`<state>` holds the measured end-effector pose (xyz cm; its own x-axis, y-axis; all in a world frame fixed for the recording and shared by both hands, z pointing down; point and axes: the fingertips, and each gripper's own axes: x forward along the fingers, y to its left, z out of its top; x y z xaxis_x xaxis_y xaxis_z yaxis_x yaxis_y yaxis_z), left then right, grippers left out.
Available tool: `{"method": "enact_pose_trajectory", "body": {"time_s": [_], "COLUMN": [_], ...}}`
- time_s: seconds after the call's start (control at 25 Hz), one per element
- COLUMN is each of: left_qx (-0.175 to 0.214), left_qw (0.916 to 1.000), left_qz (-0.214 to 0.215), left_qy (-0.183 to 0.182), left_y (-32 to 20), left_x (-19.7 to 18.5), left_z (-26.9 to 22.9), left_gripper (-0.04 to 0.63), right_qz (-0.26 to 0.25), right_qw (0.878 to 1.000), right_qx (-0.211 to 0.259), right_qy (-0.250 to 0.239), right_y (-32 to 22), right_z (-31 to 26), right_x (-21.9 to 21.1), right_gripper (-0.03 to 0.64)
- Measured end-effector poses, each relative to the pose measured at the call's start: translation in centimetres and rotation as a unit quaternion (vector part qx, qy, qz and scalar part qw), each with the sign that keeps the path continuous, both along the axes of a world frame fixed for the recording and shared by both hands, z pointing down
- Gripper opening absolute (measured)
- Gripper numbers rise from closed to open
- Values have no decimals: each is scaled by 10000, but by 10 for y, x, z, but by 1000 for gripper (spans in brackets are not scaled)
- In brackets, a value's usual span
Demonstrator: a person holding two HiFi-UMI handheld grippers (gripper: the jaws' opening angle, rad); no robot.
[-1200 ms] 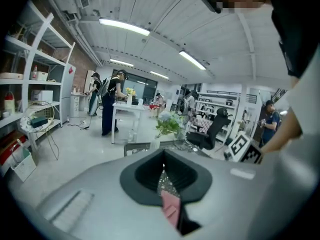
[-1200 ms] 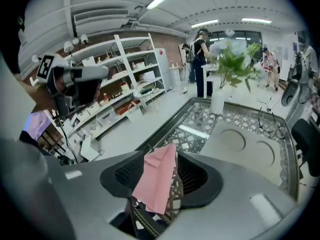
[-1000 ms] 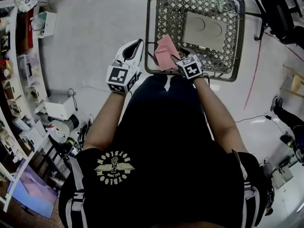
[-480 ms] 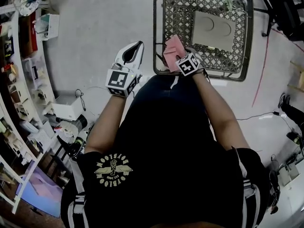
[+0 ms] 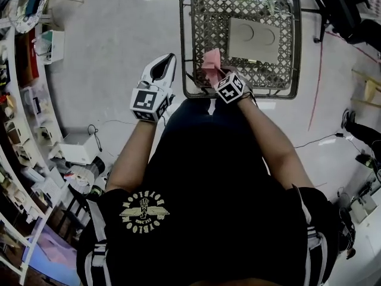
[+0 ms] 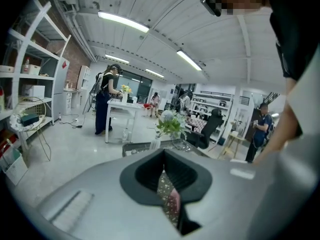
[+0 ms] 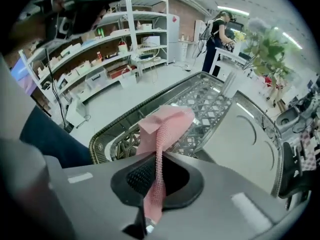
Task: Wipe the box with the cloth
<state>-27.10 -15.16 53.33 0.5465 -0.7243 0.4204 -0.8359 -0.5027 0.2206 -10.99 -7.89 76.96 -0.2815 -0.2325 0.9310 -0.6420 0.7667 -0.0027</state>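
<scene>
Close against the person's legs, the right gripper [image 7: 159, 165] has just closed its jaws on a fold of the pink mesh cloth [image 7: 162, 126], which stands above the near rim of the metal lattice basket [image 5: 196, 16]. Off to the side, the left gripper [image 6: 167, 181] is closed and empty. Farther on, the flat grey cardboard box [image 5: 253, 37] lies inside the basket. With so thin a pinch, the cloth could snag the lattice or slip free.

My right fingers [image 7: 142, 176] have just closed on the pink, mesh-textured cloth [image 7: 162, 129]. It stands up out of them as a crumpled strip, folded over at the top. The flat beige box [image 5: 253, 37], two circles marked on its face, lies in the wire basket [image 5: 238, 94] just beyond the cloth.
</scene>
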Motion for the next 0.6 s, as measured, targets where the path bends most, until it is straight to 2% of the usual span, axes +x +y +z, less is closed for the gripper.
{"method": "enact_pose_trajectory", "body": {"time_s": [0.16, 0.32, 0.6], "left_qx": [-12, 58, 83], "left_qw": [9997, 9996, 9998], "left_qz": [84, 116, -193], "left_qy": [210, 235, 26], "left_y": [-4, -9, -1], "left_x": [26, 53, 80], "left_z": [-6, -5, -8], "left_gripper": [0, 0, 0], "right_qz": [301, 716, 892], "right_qw": [9987, 9942, 9926], "right_qx": [250, 375, 493], "right_qy": [-328, -703, -666], "right_y": [-18, -53, -137], "right_z": [-47, -80, -70], "right_x": [15, 41, 85], "right_gripper": [20, 20, 20]}}
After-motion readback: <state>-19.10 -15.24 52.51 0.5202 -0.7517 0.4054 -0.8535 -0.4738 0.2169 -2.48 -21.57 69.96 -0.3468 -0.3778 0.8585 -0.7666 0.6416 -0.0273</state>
